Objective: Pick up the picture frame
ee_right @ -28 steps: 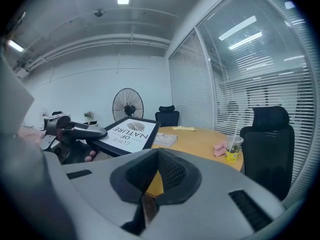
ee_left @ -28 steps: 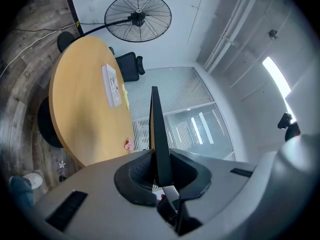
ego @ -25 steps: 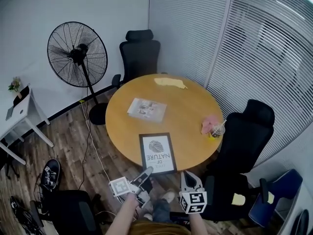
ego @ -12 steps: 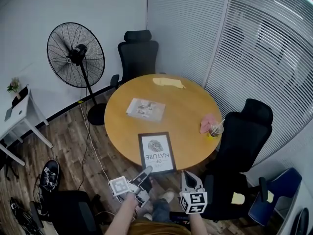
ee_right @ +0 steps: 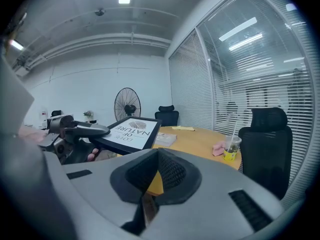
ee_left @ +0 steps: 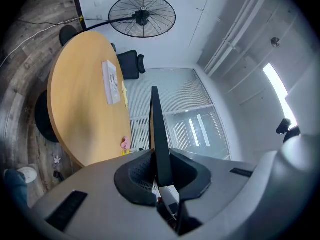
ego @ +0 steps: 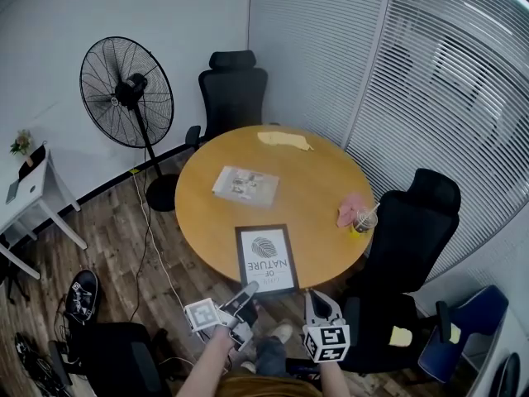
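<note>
As the left gripper [ego: 247, 291] grips the frame's [ego: 266, 259] near corner, its length runs away; the right gripper [ego: 313, 296] is closed, empty.

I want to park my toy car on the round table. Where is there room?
The biggest bare patch of the table lies in the middle, between the booklet, the picture frame and the cup. The left rim beside the frame is also bare. The right rim is crowded: cup and pink cloth.
</note>
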Tool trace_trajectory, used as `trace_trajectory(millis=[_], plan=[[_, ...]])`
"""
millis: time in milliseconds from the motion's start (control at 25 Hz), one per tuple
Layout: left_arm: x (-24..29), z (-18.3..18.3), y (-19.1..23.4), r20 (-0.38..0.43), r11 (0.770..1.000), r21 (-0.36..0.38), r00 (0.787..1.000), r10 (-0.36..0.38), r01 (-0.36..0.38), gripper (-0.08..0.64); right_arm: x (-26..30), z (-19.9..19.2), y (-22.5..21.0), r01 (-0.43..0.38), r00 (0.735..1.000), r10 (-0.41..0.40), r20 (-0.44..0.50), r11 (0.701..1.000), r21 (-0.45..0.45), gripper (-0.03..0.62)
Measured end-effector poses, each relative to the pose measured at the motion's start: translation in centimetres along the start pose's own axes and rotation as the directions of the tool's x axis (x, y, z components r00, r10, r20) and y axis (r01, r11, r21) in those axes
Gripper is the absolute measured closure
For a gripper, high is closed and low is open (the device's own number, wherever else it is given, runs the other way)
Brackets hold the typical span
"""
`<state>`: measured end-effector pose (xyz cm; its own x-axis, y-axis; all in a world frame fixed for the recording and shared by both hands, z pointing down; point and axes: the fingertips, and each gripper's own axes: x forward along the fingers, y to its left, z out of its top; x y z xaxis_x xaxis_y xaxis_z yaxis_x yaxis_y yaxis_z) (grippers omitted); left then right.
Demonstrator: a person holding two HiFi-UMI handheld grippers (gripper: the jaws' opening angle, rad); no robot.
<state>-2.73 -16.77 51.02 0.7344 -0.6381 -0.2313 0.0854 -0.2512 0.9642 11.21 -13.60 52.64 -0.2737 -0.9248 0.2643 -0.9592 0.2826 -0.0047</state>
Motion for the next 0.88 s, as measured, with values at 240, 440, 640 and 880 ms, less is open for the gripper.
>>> trace_trajectory(millis=[240,440,640,880], plan=[[0.1,0.0,0.2,0.0,1.0,-0.015,1.0,-0.004,0.004,0.495,0.1,-0.2,0.0,0.0,1.0,0.0,-0.006,1.0,0.0,0.58],[0.1,0.1,0.3,-0.003,1.0,-0.025,1.0,-0.002,0.002,0.495,0.2,-0.3,0.1,0.002,1.0,-0.002,-0.011,1.0,0.001,0.58],[0.1,0.1,0.6,-0.006,0.999,-0.039,1.0,-0.003,0.003,0.495,0.3,-0.4,0.1,0.004,1.0,-0.004,-0.016,1.0,0.003,0.58],[0.4,0.3,0.9,-0.005,0.999,-0.043,1.0,0.004,-0.004,0.495,0.4,-0.5,-0.3,0.01,1.0,-0.01,-0.02,1.0,0.005,0.58]])
